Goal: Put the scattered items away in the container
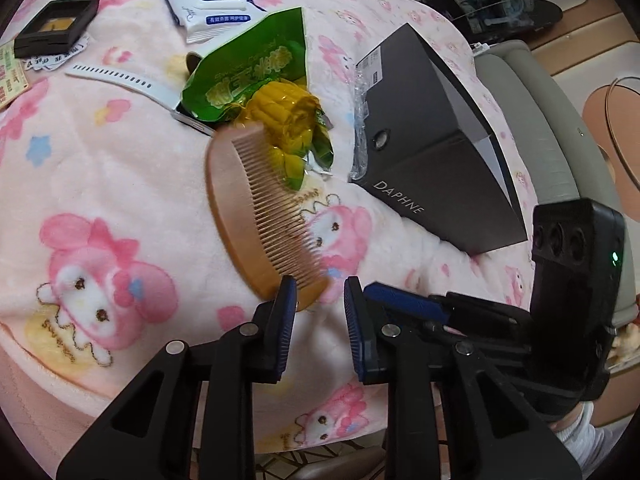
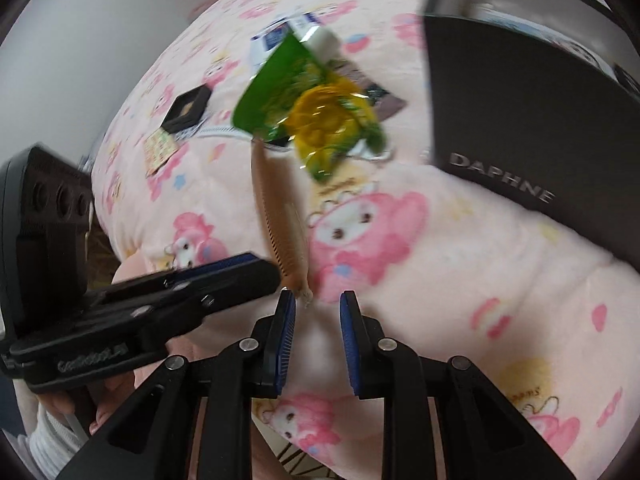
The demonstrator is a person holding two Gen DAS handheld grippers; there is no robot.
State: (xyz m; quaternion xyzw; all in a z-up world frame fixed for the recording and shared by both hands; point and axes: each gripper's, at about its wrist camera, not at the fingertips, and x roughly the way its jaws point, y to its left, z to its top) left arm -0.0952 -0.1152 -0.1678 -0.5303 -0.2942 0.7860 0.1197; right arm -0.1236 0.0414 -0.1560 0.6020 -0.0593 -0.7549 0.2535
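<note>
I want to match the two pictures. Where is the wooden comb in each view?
Left wrist view: the wooden comb runs diagonally across the centre, teeth facing right.
Right wrist view: the wooden comb shows edge-on, a thin blurred strip left of centre.
Shared landmark: the dark DAPHNE box, on the right in both.

Probably a home bedroom: pink cartoon blanket (image 1: 120, 184) over bed.

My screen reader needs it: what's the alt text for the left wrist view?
A wooden comb stretches over a pink cartoon blanket, its near end beside the left claw; behind it, a green snack bag and a dark box.
</note>
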